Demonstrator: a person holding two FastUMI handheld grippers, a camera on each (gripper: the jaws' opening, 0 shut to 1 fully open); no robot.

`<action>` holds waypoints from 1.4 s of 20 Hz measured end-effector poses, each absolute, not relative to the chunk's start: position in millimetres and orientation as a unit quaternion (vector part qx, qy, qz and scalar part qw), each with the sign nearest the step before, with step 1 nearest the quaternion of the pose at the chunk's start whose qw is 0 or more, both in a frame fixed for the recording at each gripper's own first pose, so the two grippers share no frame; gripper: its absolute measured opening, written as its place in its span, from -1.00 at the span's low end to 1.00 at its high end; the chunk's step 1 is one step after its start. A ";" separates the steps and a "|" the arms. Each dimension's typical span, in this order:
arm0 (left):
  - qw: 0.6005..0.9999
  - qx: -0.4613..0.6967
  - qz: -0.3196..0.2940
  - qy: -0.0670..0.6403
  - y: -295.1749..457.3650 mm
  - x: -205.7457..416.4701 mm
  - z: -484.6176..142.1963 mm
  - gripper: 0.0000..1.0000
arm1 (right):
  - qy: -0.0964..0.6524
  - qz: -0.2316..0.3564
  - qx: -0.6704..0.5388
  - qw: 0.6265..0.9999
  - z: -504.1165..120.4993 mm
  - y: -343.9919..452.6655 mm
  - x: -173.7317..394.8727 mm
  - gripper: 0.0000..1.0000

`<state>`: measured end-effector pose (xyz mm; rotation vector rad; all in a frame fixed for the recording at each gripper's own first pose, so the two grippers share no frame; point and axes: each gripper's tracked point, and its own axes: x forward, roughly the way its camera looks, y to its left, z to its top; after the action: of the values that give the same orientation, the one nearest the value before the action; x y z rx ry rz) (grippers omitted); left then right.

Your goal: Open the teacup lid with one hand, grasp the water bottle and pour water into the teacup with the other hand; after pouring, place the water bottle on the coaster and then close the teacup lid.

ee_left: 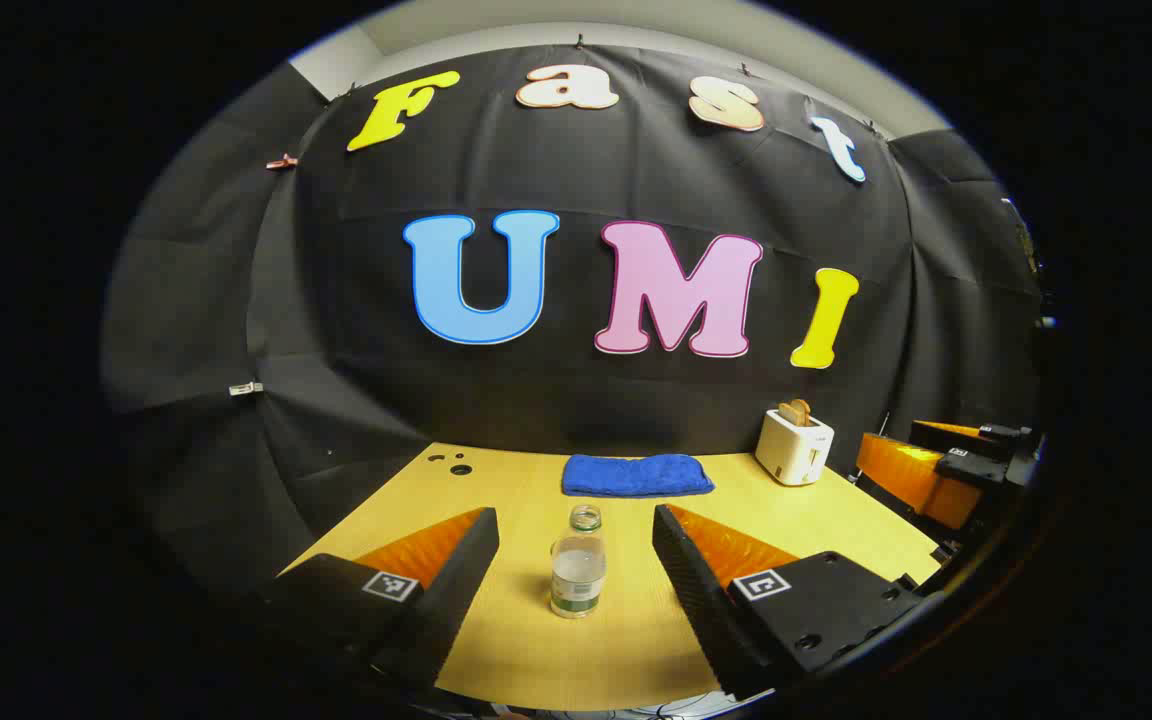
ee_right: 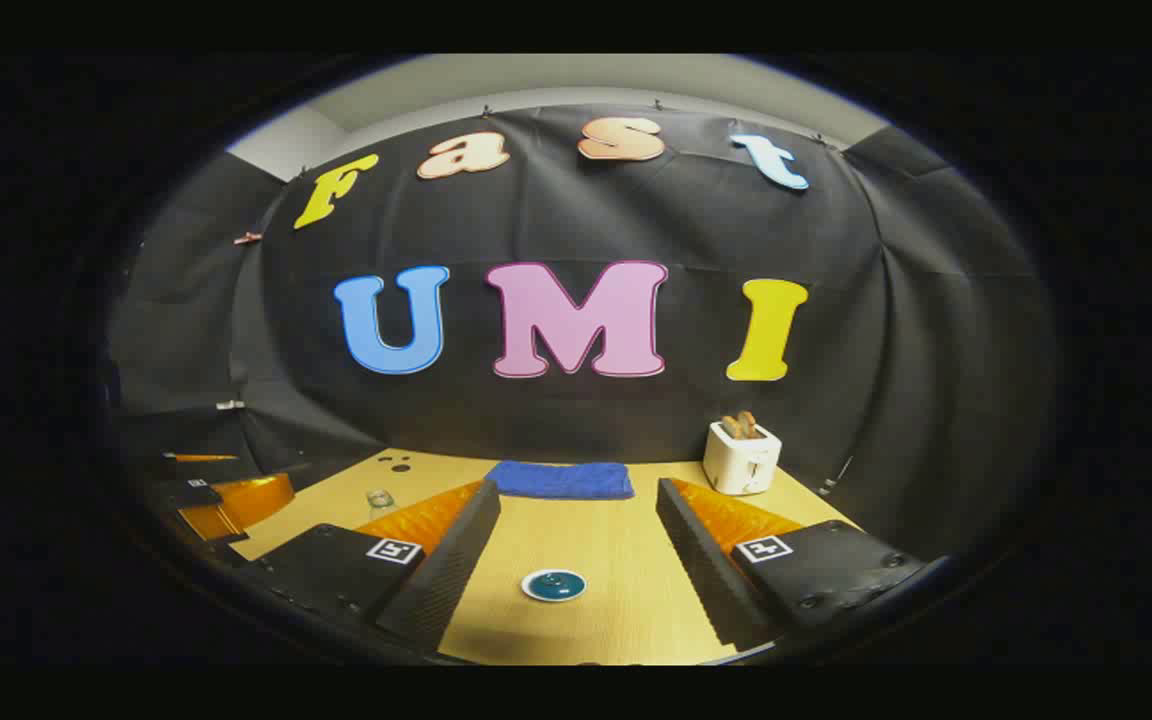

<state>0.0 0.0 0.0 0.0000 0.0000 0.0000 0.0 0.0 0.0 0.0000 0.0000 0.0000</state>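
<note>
A clear water bottle (ee_left: 577,565) with a green label and no cap stands upright on the wooden table (ee_left: 526,640). It sits in the gap between the fingers of my left gripper (ee_left: 574,515), which is open and touches nothing. My right gripper (ee_right: 578,487) is open too, with a small round teal thing with a pale rim (ee_right: 553,585) lying on the table below its gap. I cannot tell whether that is the lidded teacup or the coaster. The bottle's neck (ee_right: 381,498) peeks out beside the right gripper's left finger.
A folded blue towel (ee_left: 636,474) (ee_right: 561,480) lies at the table's back edge. A white toaster (ee_left: 794,447) (ee_right: 741,458) with toast stands to its right. The right gripper's body (ee_left: 936,470) shows at the left gripper view's right edge, the left gripper's body (ee_right: 226,500) at the right gripper view's left edge.
</note>
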 end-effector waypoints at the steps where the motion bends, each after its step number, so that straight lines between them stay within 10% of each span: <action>1: 1.000 -0.002 0.002 0.006 4.6 0.1 -3.8 0.97 | 0.004 -0.002 0.002 1.000 -2.6 -0.2 -1.9 0.96; 28: 0.998 0.043 0.027 0.048 27.1 38.1 -54.4 0.97 | 0.080 0.044 -0.008 0.996 -108.1 26.9 68.3 0.96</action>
<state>38.1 27.1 -54.4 0.0860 0.0953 0.0548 68.3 26.9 -108.1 -0.0167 0.1596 0.0883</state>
